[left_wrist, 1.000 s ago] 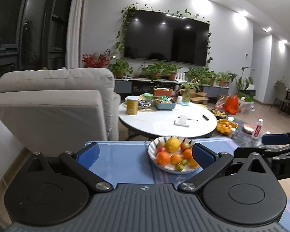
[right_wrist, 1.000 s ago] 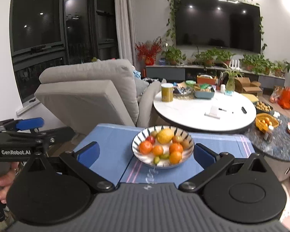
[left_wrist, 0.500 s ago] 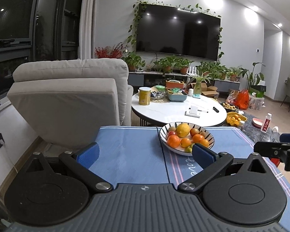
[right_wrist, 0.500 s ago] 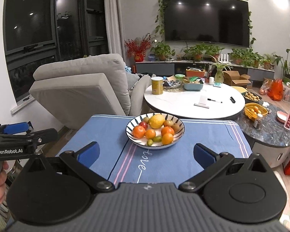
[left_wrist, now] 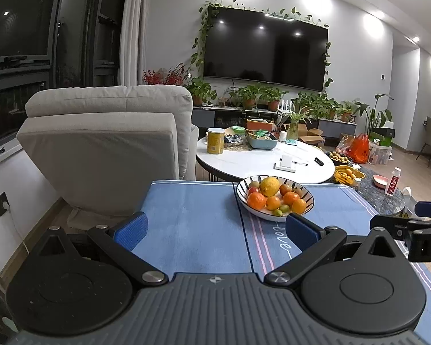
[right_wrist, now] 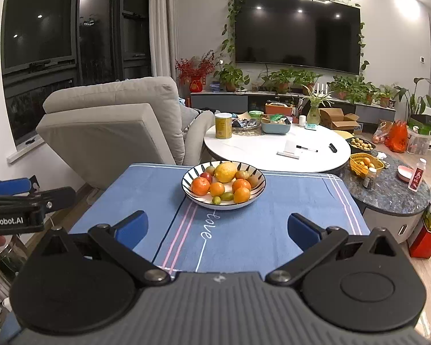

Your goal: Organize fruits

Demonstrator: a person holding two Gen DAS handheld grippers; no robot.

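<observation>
A striped bowl (left_wrist: 241, 194) (right_wrist: 258, 192) full of fruit stands on the blue cloth (left_wrist: 192, 224) (right_wrist: 244, 230). In it lie a yellow lemon (left_wrist: 269, 186) (right_wrist: 225, 171), several oranges (left_wrist: 256, 201) (right_wrist: 200, 186), red and brown fruits and small green ones. My left gripper (left_wrist: 215, 231) is open, held back from the bowl with its right finger just in front of the rim. Open as well, my right gripper (right_wrist: 217, 227) hangs over the cloth short of the bowl. Nothing is held between either pair of fingers.
A grey armchair (left_wrist: 106, 149) stands beyond the cloth's left side. Behind the bowl is a white round table (right_wrist: 275, 152) with a yellow can (right_wrist: 223, 125), a tray and small items. A dark stone table (right_wrist: 388, 189) with a yellow basket of fruit (right_wrist: 365, 164) is at the right.
Both grippers have pulled back and risen from the bowl, so more of the blue cloth shows in front of it. Their fingers stayed open.
</observation>
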